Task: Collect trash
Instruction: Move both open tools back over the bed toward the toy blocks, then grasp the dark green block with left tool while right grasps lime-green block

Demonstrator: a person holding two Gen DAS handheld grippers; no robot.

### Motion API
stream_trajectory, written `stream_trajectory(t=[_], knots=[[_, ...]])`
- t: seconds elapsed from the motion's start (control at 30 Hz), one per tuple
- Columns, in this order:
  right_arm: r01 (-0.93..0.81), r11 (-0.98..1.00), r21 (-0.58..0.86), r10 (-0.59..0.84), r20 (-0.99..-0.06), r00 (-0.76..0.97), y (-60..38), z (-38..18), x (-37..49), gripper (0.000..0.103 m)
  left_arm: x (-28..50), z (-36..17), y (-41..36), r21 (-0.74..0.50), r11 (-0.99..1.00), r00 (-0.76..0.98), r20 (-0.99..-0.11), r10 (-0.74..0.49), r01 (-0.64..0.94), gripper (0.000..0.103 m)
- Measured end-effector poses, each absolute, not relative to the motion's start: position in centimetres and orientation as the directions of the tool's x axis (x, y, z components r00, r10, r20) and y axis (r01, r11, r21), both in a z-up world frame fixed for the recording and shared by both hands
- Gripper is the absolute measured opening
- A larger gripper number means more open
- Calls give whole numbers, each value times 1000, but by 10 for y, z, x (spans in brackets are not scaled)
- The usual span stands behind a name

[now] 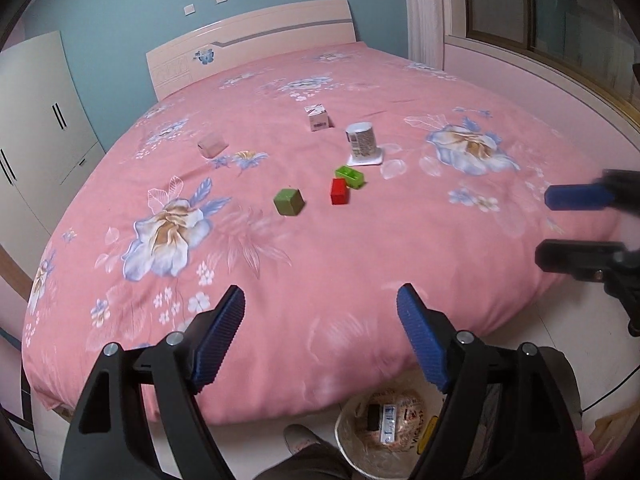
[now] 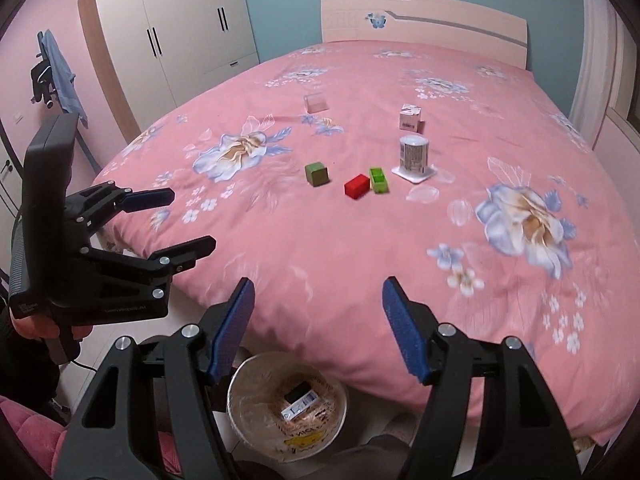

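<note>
On the pink flowered bed (image 1: 320, 264) lie a dark green cube (image 1: 289, 201), a red block (image 1: 340, 191), a light green block (image 1: 351, 176), an upturned cup on a white lid (image 1: 362, 144), a small carton (image 1: 319, 117) and a clear pink box (image 1: 212, 145). The same items show in the right wrist view: cube (image 2: 317, 174), red block (image 2: 357, 186), light green block (image 2: 378, 179), cup (image 2: 414, 155), carton (image 2: 410, 118), clear box (image 2: 316, 103). A lined trash bin (image 2: 288, 404) holding wrappers stands on the floor below the bed's edge. My left gripper (image 1: 320, 308) and right gripper (image 2: 318, 300) are open and empty above the bed's near edge.
A white wardrobe (image 2: 180, 28) stands left of the bed, the headboard (image 2: 424, 20) at the far end, a window ledge (image 1: 540, 68) on the right. The left gripper appears in the right wrist view (image 2: 190, 222), the right gripper in the left wrist view (image 1: 544, 228).
</note>
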State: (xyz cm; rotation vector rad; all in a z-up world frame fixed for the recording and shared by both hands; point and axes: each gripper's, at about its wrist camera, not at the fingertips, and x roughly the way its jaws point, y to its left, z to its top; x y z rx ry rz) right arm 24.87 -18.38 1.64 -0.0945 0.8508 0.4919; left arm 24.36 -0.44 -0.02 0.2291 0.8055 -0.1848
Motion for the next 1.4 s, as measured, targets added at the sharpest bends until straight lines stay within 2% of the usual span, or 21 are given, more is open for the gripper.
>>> stream_trajectory(t=[0.53,1.17,1.33,1.4], knots=[[-424,896,128,351,-790,503,-166,-21,372,67,358,-47,15,109,969,597,-801,-47,222,81],[-380,919,106,268,-876,402,-143,-115,505,67,484,-118,26,-61,981,457,-878,-139,183,80],[-392,915,92,261,-878,402,-130,-122,522,62,498,-124,20,-68,979,456,-877,-150,191,68],[-410,910,66,249,-877,411,-123,-124,526,50,502,-126,17,-63,978,459,-876,-150,201,60]])
